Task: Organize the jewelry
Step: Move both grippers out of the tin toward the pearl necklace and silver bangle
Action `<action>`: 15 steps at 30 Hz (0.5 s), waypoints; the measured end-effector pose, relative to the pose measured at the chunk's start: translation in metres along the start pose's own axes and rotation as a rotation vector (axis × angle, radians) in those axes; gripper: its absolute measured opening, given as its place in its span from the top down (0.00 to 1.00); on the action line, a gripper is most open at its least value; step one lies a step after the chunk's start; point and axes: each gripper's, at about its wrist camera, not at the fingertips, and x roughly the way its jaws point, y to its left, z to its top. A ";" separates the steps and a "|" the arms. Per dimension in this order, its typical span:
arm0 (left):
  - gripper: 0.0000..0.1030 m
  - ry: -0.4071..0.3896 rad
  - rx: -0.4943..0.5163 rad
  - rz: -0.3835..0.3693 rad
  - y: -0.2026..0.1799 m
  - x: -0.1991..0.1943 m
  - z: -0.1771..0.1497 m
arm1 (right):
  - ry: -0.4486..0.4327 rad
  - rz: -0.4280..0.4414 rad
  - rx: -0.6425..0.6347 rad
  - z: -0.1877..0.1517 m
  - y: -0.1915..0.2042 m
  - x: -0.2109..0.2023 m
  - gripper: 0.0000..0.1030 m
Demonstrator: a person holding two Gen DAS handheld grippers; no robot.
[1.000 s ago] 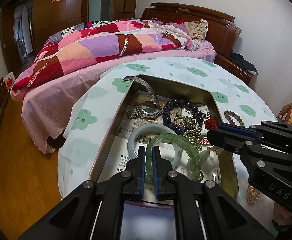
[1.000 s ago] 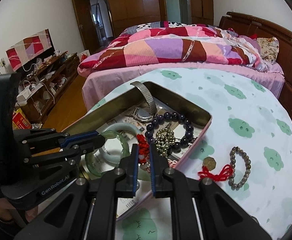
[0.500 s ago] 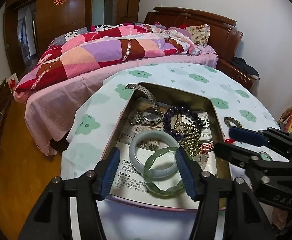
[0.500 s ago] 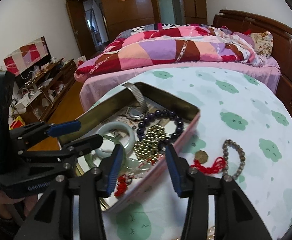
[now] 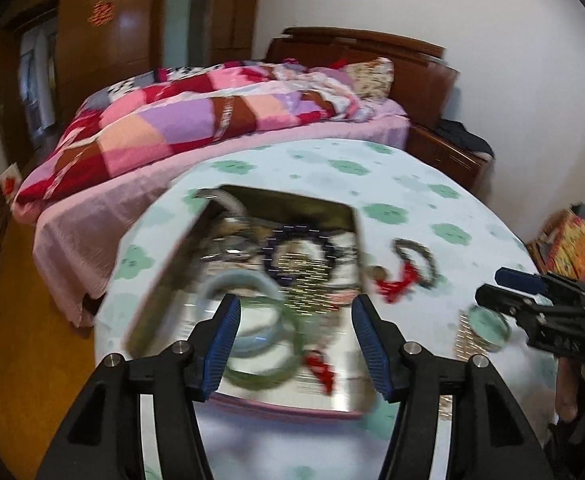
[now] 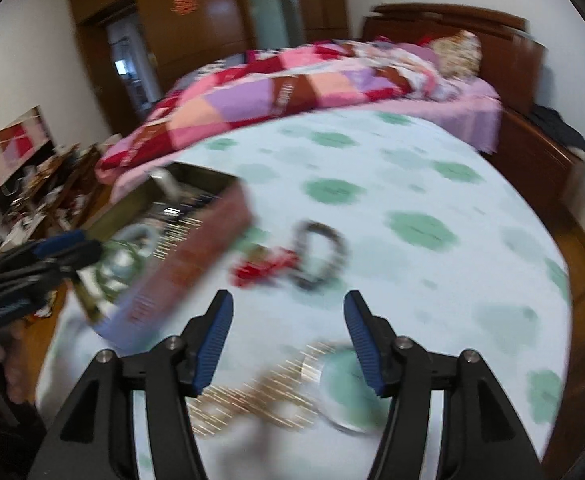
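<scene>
Two grippers with fingers spread wide, holding nothing: left gripper (image 5: 294,334) over the jewelry tin (image 5: 252,400), right gripper (image 6: 288,334), just opening, above a gold necklace (image 6: 252,400).

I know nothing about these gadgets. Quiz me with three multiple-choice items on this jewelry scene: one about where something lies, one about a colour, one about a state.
1. Where does the beaded bracelet with the red tassel lie?
A. inside the tin
B. on the tablecloth beside the tin
C. on the bed

2. What colour are the cloud shapes on the tablecloth?
A. green
B. orange
C. black

3. How does the right gripper stand?
A. clamped on a bangle
B. shut with nothing in it
C. open with nothing gripped

Answers:
1 B: the right wrist view shows it on the cloth, outside the tin.
2 A: green blotches dot the pale cloth.
3 C: its blue pads stand wide apart, having just been opening, with only a gold chain lying on the cloth below.
</scene>
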 end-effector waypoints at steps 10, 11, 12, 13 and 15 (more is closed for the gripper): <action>0.43 0.027 0.158 -0.093 -0.071 0.005 -0.020 | 0.065 -0.090 0.073 -0.042 -0.046 -0.004 0.41; 0.43 0.037 0.180 -0.093 -0.078 0.008 -0.022 | 0.068 -0.091 0.071 -0.043 -0.045 -0.002 0.41; 0.43 0.044 0.194 -0.094 -0.082 0.010 -0.024 | 0.065 -0.092 0.065 -0.043 -0.043 -0.001 0.41; 0.43 0.051 0.208 -0.099 -0.086 0.013 -0.026 | 0.063 -0.096 0.056 -0.043 -0.041 0.000 0.41; 0.43 0.068 0.216 -0.103 -0.090 0.019 -0.029 | 0.067 -0.122 0.023 -0.044 -0.036 0.003 0.42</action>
